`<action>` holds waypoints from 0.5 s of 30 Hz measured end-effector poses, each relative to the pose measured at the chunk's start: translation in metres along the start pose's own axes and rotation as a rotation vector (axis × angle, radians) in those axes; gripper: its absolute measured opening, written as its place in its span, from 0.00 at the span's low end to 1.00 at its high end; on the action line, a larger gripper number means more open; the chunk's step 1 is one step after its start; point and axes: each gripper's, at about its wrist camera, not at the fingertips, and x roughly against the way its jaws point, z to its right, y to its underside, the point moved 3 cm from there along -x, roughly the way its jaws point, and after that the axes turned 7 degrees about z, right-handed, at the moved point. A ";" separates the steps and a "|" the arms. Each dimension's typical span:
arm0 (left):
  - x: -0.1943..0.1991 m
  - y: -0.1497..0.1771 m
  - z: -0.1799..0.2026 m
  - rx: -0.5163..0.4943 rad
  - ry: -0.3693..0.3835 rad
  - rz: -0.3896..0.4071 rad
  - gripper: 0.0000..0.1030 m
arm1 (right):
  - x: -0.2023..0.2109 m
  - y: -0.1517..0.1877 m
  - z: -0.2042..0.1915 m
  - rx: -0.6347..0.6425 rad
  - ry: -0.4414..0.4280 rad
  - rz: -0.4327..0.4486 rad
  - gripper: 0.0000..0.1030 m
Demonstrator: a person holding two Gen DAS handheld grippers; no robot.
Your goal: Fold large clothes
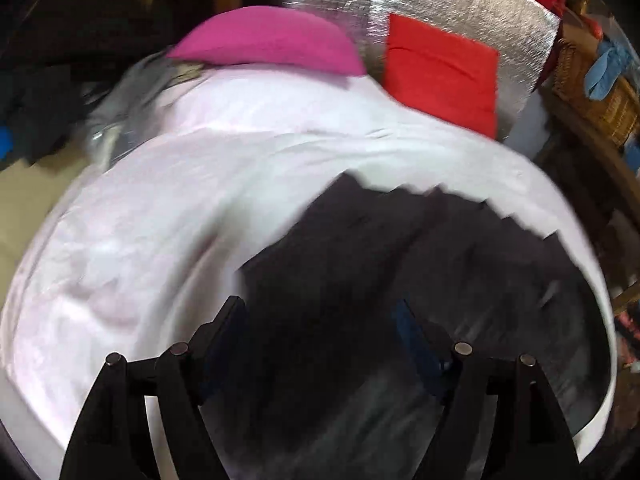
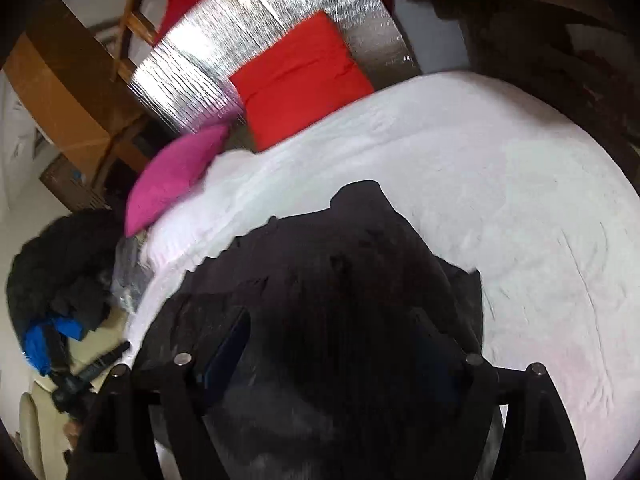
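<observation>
Dark garment (image 1: pixel 400 248) spread on white bed (image 1: pixel 160 220), left gripper (image 1: pixel 320 320) wide above it, right gripper (image 2: pixel 332 332) wide too, seemingly holding nothing, blurred, pink pillow (image 2: pixel 172 176), red pillow (image 2: pixel 300 80) beyond.

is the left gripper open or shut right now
Open: the left gripper's fingers stand wide apart above the dark garment, and nothing is pinched between them.

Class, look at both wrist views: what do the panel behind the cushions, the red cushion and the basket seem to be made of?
Silver panel: probably foil-faced insulation, shiny and quilted, with bright glints.
Red cushion: woven cloth, matt, with soft creases and a seam line.
Basket: likely wicker or rattan, brown with a woven weave; blur leaves it uncertain.
</observation>
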 end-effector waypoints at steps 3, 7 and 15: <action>0.006 0.020 -0.018 0.038 0.012 -0.021 0.76 | 0.017 0.017 0.002 -0.023 -0.051 0.012 0.78; -0.005 0.035 -0.025 -0.040 -0.073 -0.046 0.76 | 0.017 0.041 -0.006 0.065 0.041 -0.007 0.66; -0.020 0.042 -0.041 0.012 -0.049 -0.100 0.78 | -0.010 0.049 0.015 -0.023 0.094 -0.145 0.56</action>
